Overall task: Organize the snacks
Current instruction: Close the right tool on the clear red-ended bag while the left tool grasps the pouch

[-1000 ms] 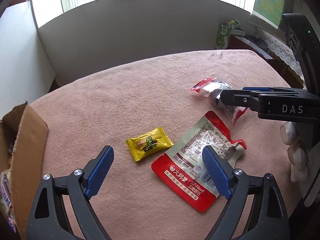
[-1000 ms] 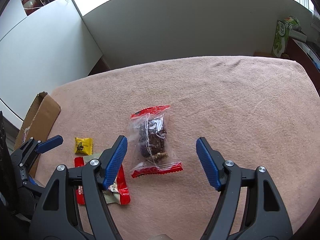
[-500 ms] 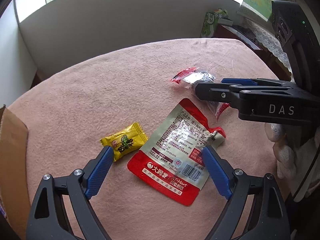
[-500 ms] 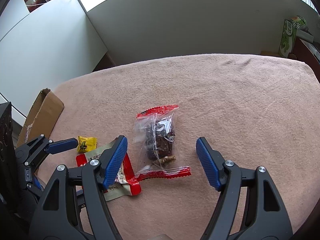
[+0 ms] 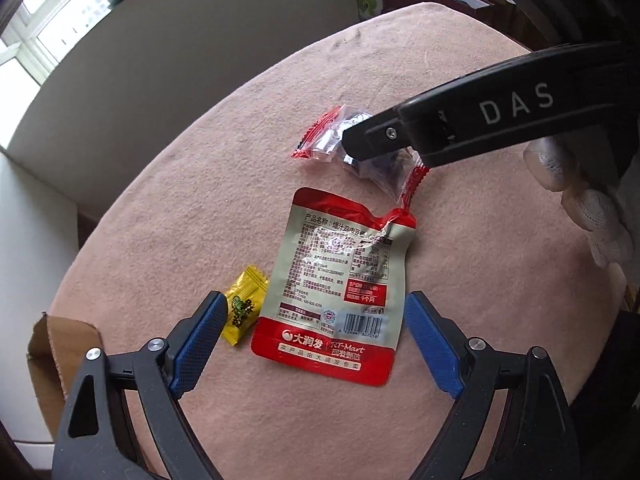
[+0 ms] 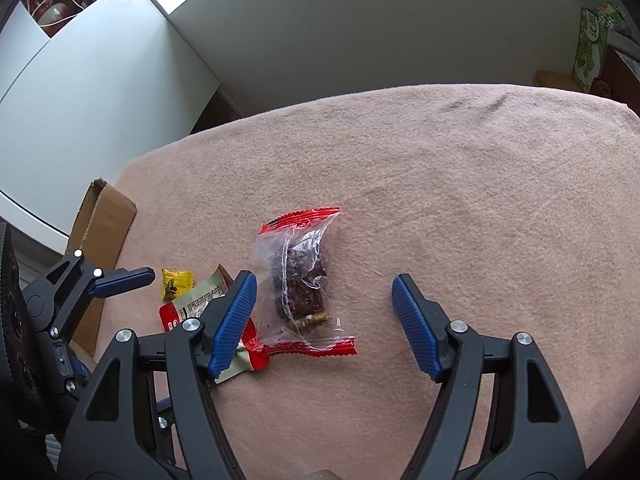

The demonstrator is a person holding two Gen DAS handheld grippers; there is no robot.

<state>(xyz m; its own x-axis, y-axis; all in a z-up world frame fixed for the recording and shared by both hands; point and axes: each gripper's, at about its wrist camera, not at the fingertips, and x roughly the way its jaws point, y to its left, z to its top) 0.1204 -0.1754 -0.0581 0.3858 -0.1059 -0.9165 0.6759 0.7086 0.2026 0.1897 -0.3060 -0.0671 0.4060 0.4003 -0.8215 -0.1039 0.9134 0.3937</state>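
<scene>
left gripper (image 5: 316, 332) hangs over the pink cloth-covered table (image 5: 200, 200), jaws spread wide, nothing pinched. the red & grey snack pouch (image 5: 340, 276) lies flat on the cloth betw. its blue pads (image 5: 202, 340), printed back up w/ barcode near the bottom edge; pads stand clear of it on both sides. a small yellow candy packet (image 5: 244, 306) lies just beside the pouch's left edge, right by the left pad, tilted.

right gripper (image 6: 320, 320) is also open, holding nothing. a clear packet w/ red crimped ends (image 6: 300, 280) & dark brown snack pieces inside lies flat on the cloth betw. its fingers, closer to the left-hand pad (image 6: 234, 322) than the other; whether that pad touches it, can't tell. in the left wrist view the same packet sits beyond the pouch's top right corner, ends almost meeting, partly hidden under the black arm of the right gripper marked "das". a white-gloved hand (image 5: 580, 200) shows at the right edge of that view.

a cardboard box (image 6: 100, 240) stands at the table's left edge, flap up, apart from the snacks. a green carton (image 6: 592, 44) sits far back right, off the table. pale wall panels behind.
</scene>
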